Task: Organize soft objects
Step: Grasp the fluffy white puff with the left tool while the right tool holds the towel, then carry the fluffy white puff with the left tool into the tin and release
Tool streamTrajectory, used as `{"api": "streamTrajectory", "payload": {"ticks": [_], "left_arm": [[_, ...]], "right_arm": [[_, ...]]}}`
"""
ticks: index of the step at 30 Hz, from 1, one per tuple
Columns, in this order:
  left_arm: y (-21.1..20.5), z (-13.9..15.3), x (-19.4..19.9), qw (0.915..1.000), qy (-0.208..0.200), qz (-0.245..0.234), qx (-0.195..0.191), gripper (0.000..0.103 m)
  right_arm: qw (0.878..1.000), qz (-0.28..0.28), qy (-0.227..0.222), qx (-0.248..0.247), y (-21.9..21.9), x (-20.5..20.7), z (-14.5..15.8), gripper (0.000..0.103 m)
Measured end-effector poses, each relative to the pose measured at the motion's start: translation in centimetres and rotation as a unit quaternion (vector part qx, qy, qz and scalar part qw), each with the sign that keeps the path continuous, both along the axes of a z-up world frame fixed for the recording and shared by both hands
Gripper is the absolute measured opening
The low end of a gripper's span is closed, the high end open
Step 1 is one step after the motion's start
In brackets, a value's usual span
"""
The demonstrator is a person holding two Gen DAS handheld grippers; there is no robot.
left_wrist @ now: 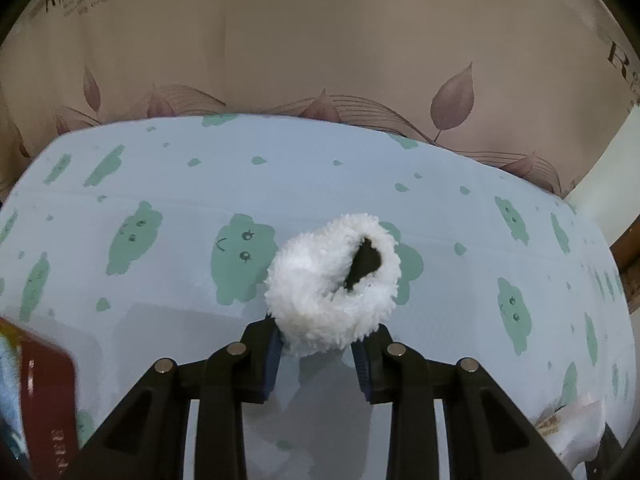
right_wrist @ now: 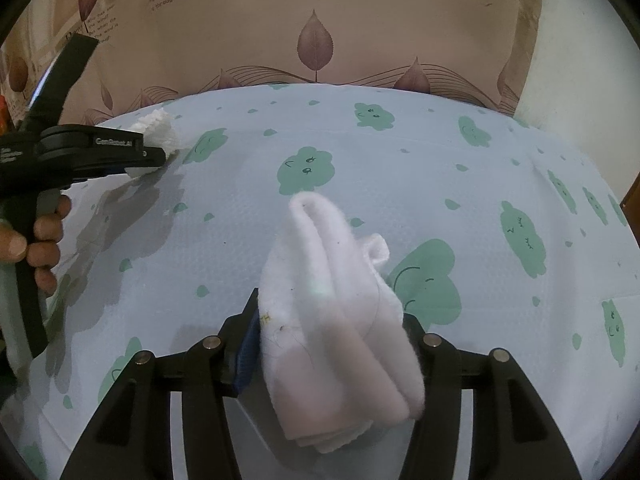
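Note:
A fluffy white slipper-like piece (left_wrist: 320, 280) with a dark opening lies on the light blue cloth-covered table (left_wrist: 160, 320). My left gripper (left_wrist: 318, 340) is shut on its near end, and both blue pads press into the fleece. In the right wrist view the same left gripper (right_wrist: 140, 152) shows at the far left with the fluffy piece (right_wrist: 160, 128) at its tip and a person's hand (right_wrist: 40, 240) on the handle. My right gripper (right_wrist: 332, 320) is shut on a folded white cloth (right_wrist: 320, 280), which fills the gap between its fingers and sticks out forward over the table (right_wrist: 480, 160).
A beige curtain (left_wrist: 320, 40) printed with leaves hangs behind the table's far edge. A red box (left_wrist: 48, 400) sits at the lower left and a crumpled white item (left_wrist: 580, 428) at the lower right. A wooden edge (left_wrist: 628, 272) shows at the right.

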State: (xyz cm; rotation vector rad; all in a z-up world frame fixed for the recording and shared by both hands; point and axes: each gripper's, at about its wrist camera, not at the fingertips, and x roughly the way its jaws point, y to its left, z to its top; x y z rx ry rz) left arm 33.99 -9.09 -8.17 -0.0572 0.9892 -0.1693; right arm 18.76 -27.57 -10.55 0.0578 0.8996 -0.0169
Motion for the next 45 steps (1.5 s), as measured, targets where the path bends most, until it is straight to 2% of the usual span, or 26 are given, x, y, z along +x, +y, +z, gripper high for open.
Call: {"api": "streamTrajectory", "payload": {"ticks": [9,17,25,31,45], "left_arm": [[-0.3,1.9,-3.1,0.9996,-0.011,0.003,0.026,0.031],[0.7,4.1,-6.7,0.9995,-0.019,0.024,0.004,0.031],[1.3,6.6,-9.4,0.9992,-0.033,0.023,0.004,0.031],[2.9,8.3,-11.4,0.9988,-0.04,0.028,-0.011,0.031],[8.9,12.2,-15.5,0.9972,-0.067,0.033,0.007,0.031]], "right_arm": [[1.0,0.0,0.0,0.0,0.0,0.0,-0.1,0.052],[1.0,0.0,0.0,-0.001,0.0,-0.1,-0.1,0.052],[1.0,0.0,0.0,-0.002,0.0,-0.1,-0.1,0.052],[1.0,0.0,0.0,-0.001,-0.1,-0.1,-0.1,0.052],[1.0,0.0,0.0,-0.001,-0.1,-0.1,-0.1,0.052]]}}
